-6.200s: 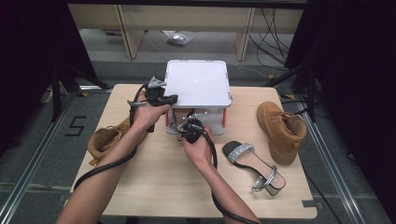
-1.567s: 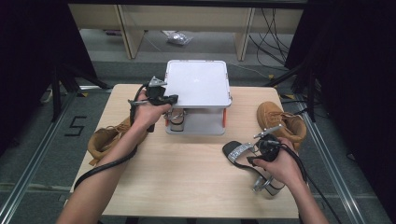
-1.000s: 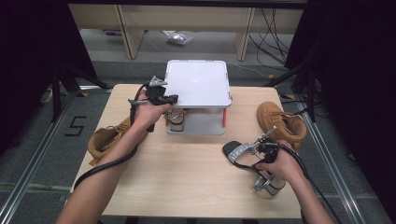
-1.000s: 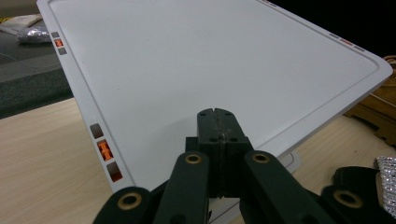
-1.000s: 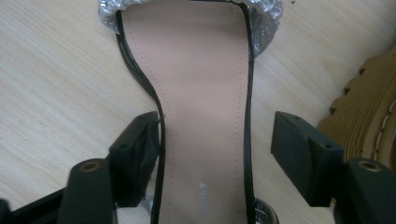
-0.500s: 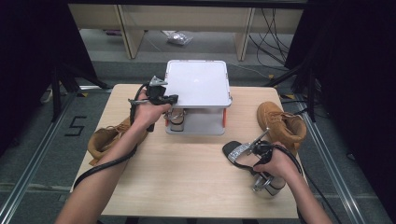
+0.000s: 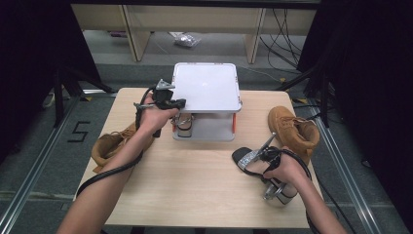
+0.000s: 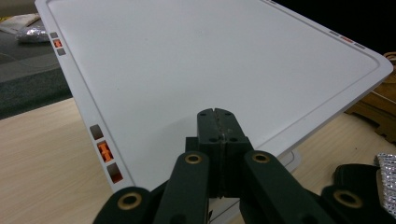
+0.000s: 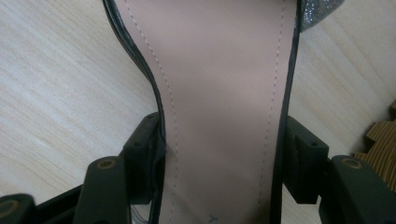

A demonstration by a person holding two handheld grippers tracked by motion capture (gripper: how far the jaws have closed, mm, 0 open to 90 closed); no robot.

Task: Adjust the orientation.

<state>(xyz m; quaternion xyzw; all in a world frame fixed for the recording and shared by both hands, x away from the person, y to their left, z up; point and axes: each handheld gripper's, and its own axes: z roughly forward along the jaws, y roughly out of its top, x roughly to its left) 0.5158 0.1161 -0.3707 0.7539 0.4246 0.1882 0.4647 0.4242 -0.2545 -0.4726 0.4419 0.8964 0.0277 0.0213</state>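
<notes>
A black heeled sandal [image 7: 246,158] with a glittery strap lies on the wooden table [image 7: 195,185] at the right front. My right gripper [image 7: 263,161] straddles its tan insole [image 9: 219,93]. Its jaws have just been closing, and both pads [image 9: 152,154] now press the sole's edges. A white box has a raised lid [image 7: 207,87] at the back centre, and a second sandal [image 7: 185,126] sits under it. My left gripper [image 7: 178,102] is shut, its tips [image 8: 217,114] lying over the lid's [image 8: 210,60] left edge. I cannot tell whether it holds the lid.
A tan boot [image 7: 292,129] stands at the table's right edge, close behind my right hand. Another tan boot [image 7: 109,146] lies at the left edge under my left forearm. Cables trail from both grippers.
My right hand has edged a little left along the sandal and its jaws have come in on the sole. The left hand and the lid have not moved.
</notes>
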